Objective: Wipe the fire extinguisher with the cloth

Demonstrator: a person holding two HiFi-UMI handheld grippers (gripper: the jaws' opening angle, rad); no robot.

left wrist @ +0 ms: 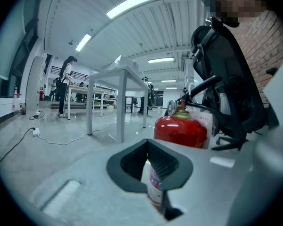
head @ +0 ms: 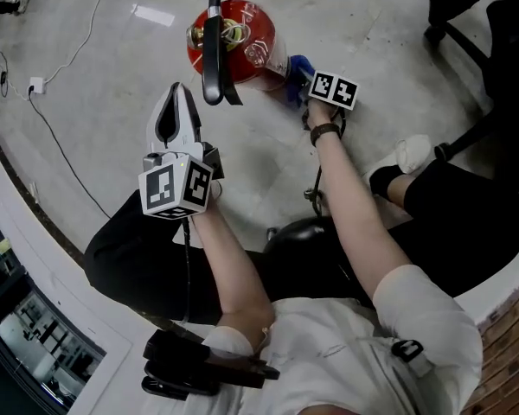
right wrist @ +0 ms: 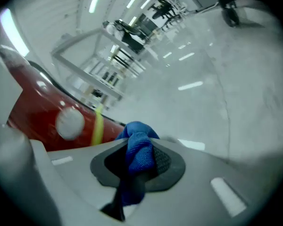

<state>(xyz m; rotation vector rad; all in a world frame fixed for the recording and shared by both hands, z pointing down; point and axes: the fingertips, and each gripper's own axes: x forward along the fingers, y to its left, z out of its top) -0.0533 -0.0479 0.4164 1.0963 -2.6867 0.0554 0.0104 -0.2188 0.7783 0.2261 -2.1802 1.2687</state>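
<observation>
A red fire extinguisher (head: 246,37) stands on the grey floor at the top middle of the head view, its black hose (head: 213,59) hanging down the front. My right gripper (head: 301,83) is shut on a blue cloth (head: 296,69) and holds it against the extinguisher's right side. In the right gripper view the cloth (right wrist: 139,150) bunches between the jaws, with the red body (right wrist: 37,119) close at left. My left gripper (head: 176,93) hovers just left of and below the extinguisher, apart from it, fingertips together and nothing held. In its own view the extinguisher (left wrist: 179,132) stands a little ahead.
A white cable (head: 69,145) and a plug socket (head: 36,85) lie on the floor at left. A black office chair (head: 467,15) stands at the top right, close behind the extinguisher (left wrist: 226,98). A white table (left wrist: 120,93) and a standing person (left wrist: 65,86) are farther off.
</observation>
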